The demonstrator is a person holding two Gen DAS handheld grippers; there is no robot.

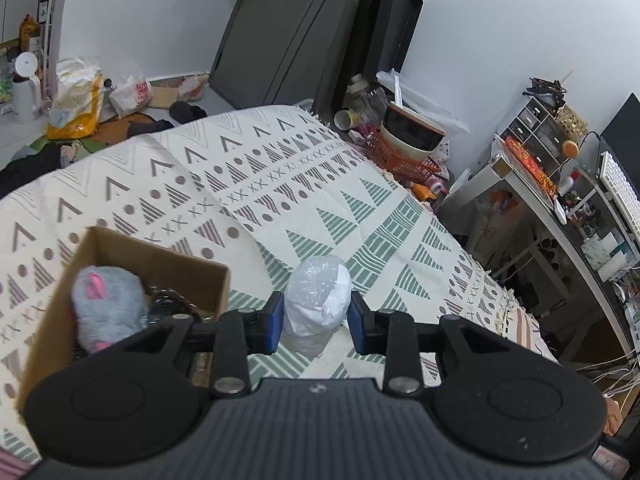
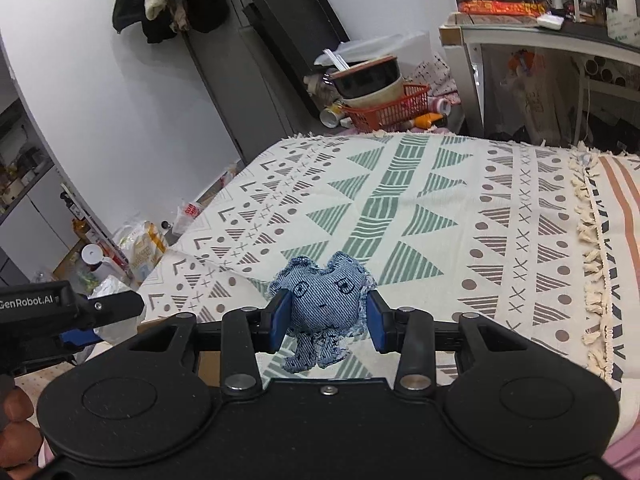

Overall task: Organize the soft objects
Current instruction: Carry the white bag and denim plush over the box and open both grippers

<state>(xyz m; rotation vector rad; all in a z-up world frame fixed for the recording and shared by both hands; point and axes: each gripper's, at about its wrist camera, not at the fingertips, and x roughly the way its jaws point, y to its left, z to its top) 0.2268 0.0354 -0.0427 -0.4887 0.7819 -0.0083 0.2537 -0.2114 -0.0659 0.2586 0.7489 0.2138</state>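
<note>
The left gripper [image 1: 316, 316] has its 2 blue fingers [image 1: 275, 322] closed on a white bundle wrapped in clear plastic [image 1: 318, 300], held above the patterned bedspread [image 1: 320, 184]. Just beside it, toward the bed's near left edge, an open cardboard box [image 1: 160, 258] sits on the bedspread with a grey plush toy with pink ears [image 1: 106, 306] inside.

The right gripper [image 2: 327, 316] pinches a denim stuffed toy [image 2: 324, 300] with a drawn face between its fingers [image 2: 280, 316], its frayed legs hanging over the bedspread's green-striped middle band. At the left edge of the right wrist view the other gripper's black body reads "GenRobot.AI" [image 2: 26, 302]. A bag on the floor [image 2: 192, 210] carries red lettering too small to read.
</note>
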